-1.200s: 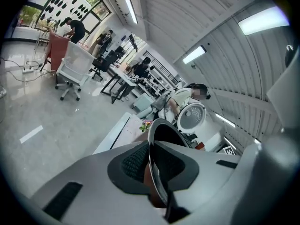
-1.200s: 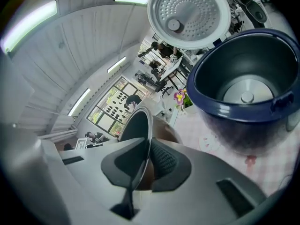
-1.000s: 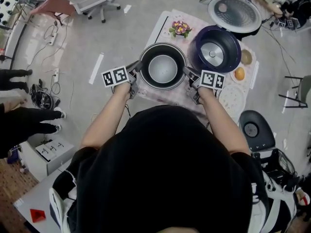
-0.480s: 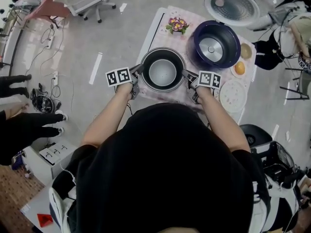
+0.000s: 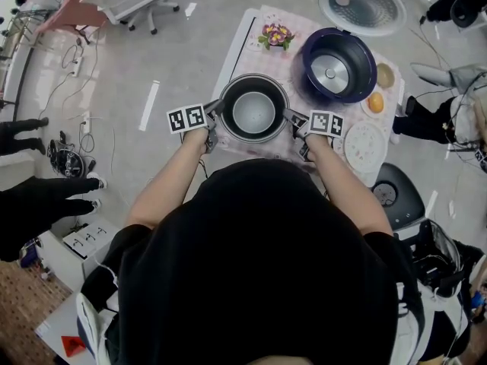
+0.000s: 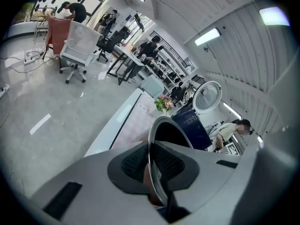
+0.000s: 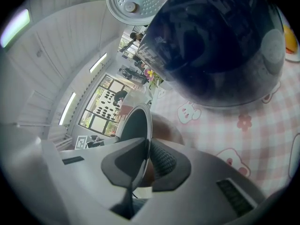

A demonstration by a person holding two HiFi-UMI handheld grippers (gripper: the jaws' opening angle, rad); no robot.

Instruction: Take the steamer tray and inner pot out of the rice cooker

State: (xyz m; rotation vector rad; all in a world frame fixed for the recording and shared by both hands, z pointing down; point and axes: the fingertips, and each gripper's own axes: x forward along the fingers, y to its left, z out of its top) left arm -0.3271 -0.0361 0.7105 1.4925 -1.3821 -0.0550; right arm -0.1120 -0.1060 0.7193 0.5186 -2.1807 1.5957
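Dark round metal inner pot out of dark blue rice cooker, over pink checked tablecloth just left of cooker (lid up, heating plate showing). Left gripper clamped on pot's left rim, right gripper clamped on right rim; pads pinch thin wall from both sides. Pot touching cloth or not: cannot tell.

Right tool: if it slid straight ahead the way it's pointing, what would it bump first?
The inner pot: the right tool is shut on its rim. Past that, it probably aims across the pot towards the left tool, though depth is unclear.
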